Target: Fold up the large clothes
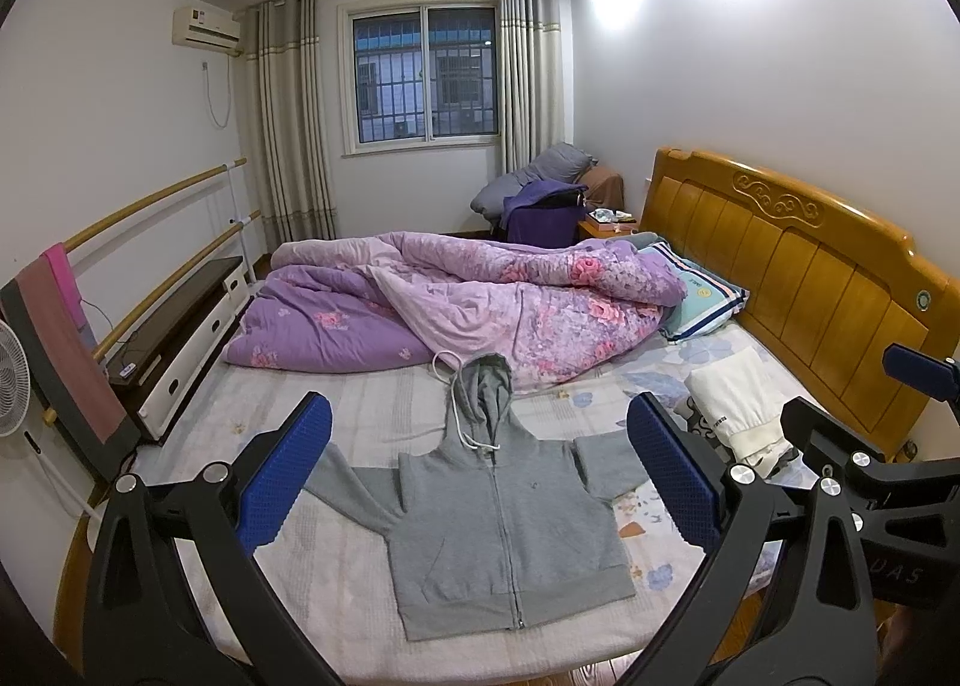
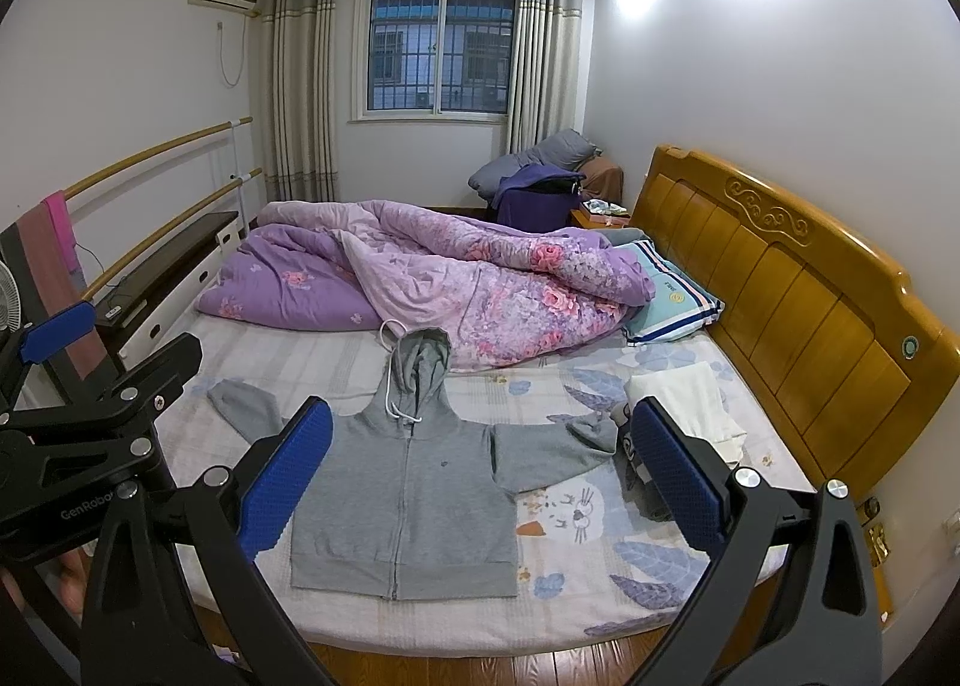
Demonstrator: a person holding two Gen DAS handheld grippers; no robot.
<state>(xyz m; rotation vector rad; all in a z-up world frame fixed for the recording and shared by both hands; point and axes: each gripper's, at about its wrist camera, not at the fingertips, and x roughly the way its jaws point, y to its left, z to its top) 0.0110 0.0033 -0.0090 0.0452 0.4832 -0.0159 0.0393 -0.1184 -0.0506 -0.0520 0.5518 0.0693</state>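
Note:
A grey zip hoodie (image 1: 498,518) lies flat, front up, on the bed, with its sleeves spread to the sides and its hood pointing to the far side; it also shows in the right wrist view (image 2: 414,494). My left gripper (image 1: 480,476) is open and empty, held above the near edge of the bed over the hoodie. My right gripper (image 2: 480,476) is open and empty, held a little to the right of the left one. Part of the right gripper's body (image 1: 870,482) shows at the right of the left wrist view.
A purple flowered quilt (image 1: 480,302) lies bunched on the far half of the bed. A folded white garment (image 1: 738,398) and a striped pillow (image 1: 708,296) lie near the wooden headboard (image 1: 810,266) on the right. A dark bench (image 1: 180,314) and a fan (image 1: 12,380) stand on the left.

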